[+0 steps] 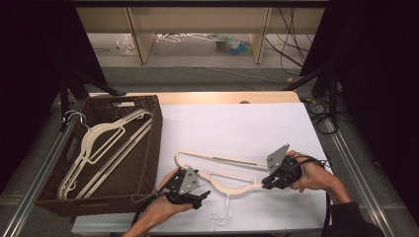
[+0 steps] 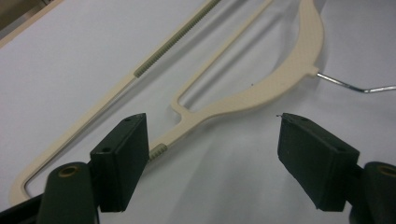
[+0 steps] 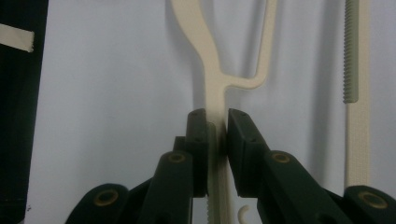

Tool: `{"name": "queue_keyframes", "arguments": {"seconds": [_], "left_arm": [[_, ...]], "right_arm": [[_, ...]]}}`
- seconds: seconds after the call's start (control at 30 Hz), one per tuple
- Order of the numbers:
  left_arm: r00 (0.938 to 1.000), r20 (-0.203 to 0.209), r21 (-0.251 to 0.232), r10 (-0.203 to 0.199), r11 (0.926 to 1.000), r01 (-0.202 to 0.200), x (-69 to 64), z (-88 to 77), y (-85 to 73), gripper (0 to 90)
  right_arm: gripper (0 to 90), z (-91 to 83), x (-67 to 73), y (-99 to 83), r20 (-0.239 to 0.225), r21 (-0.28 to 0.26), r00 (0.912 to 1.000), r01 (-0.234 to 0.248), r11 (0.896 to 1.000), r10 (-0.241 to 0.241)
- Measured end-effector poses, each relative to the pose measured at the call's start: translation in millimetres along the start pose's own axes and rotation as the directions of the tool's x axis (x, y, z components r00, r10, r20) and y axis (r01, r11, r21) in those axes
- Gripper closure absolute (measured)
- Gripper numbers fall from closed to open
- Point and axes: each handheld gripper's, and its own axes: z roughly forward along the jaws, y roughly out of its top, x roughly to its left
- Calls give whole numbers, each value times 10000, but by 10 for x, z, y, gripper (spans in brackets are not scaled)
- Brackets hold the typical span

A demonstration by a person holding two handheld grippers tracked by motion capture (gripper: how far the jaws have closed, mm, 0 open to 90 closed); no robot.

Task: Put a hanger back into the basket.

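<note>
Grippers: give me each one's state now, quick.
Left gripper: open, jaws either side of the hanger's arm, not gripping.
Right gripper: shut on the hanger's other arm.

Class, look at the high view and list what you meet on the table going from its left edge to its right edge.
Brown basket holding cream hangers → left claw → cream hanger on the white sheet → right claw, clamped on that hanger's end.
</note>
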Motion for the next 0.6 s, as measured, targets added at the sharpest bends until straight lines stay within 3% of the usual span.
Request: {"name": "queue_keyframes", "arguments": {"seconds": [0.07, 0.27, 0.4, 0.53, 0.6], "left_arm": [[10000, 5, -26, 21, 10000, -21, -25, 65, 3, 250], [9975, -19, -27, 712, 9975, -712, -51, 176, 60, 284], [9943, 228, -151, 1043, 9945, -1040, -99, 234, 97, 292], [9880, 190, 243, 1531, 9878, -1535, -105, 253, 116, 297], [9886, 95, 253, 1504, 9883, -1506, -116, 273, 119, 304]], "right_arm": [[793, -8, -2, 1, -23, 4, 10000, 14, 10000, -14], [793, -28, 11, 18, -128, -60, 9999, 45, 10000, -46], [793, -24, 9, 17, -54, -102, 10000, 38, 9999, -39], [793, -31, 7, 17, -16, -83, 10000, 13, 10000, -13], [793, -38, 1, 17, -167, -42, 9999, 42, 10000, -43]]}}
